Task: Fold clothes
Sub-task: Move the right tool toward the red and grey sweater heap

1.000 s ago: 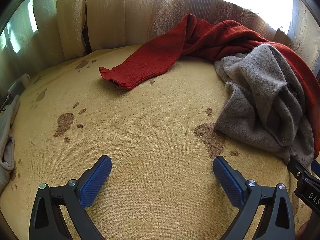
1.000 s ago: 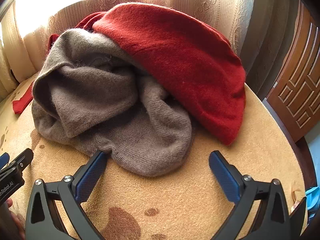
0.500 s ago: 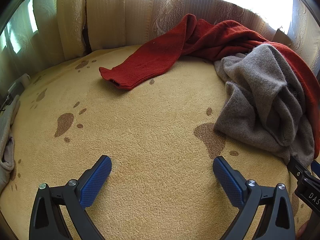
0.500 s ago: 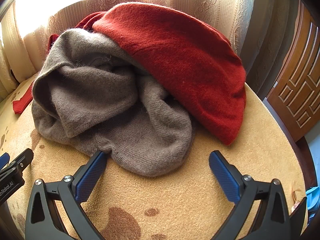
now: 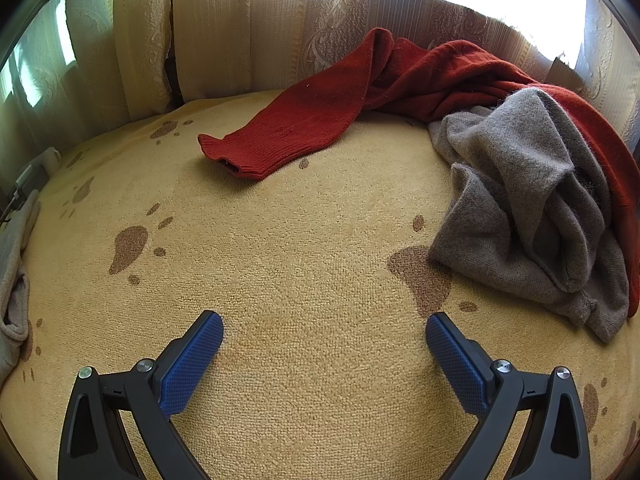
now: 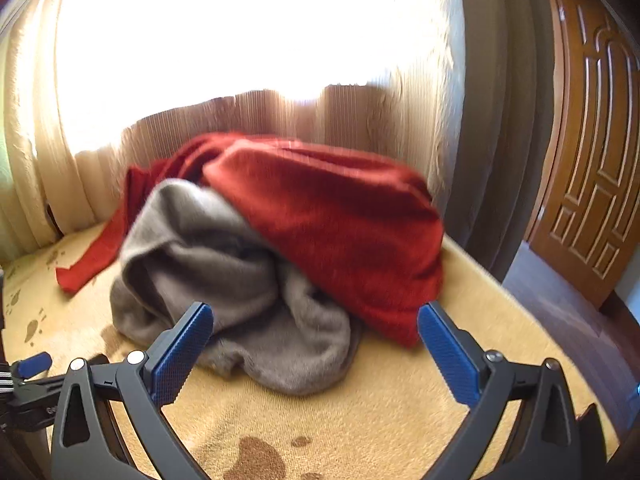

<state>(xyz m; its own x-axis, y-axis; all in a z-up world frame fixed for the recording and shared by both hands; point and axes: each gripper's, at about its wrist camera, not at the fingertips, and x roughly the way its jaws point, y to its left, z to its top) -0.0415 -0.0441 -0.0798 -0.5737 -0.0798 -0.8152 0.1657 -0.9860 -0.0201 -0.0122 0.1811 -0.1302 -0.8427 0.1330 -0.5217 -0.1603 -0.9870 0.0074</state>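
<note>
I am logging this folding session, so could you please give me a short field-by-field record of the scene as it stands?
surface: yellow paw-print cover
red sweater: unfolded, draped over the grey one, sleeve stretched out flat
grey sweater: crumpled heap, partly under the red
left hand-held gripper: open, empty, over bare cover
right hand-held gripper: open, empty, facing the heap; view blurred
folding: not yet begun
</note>
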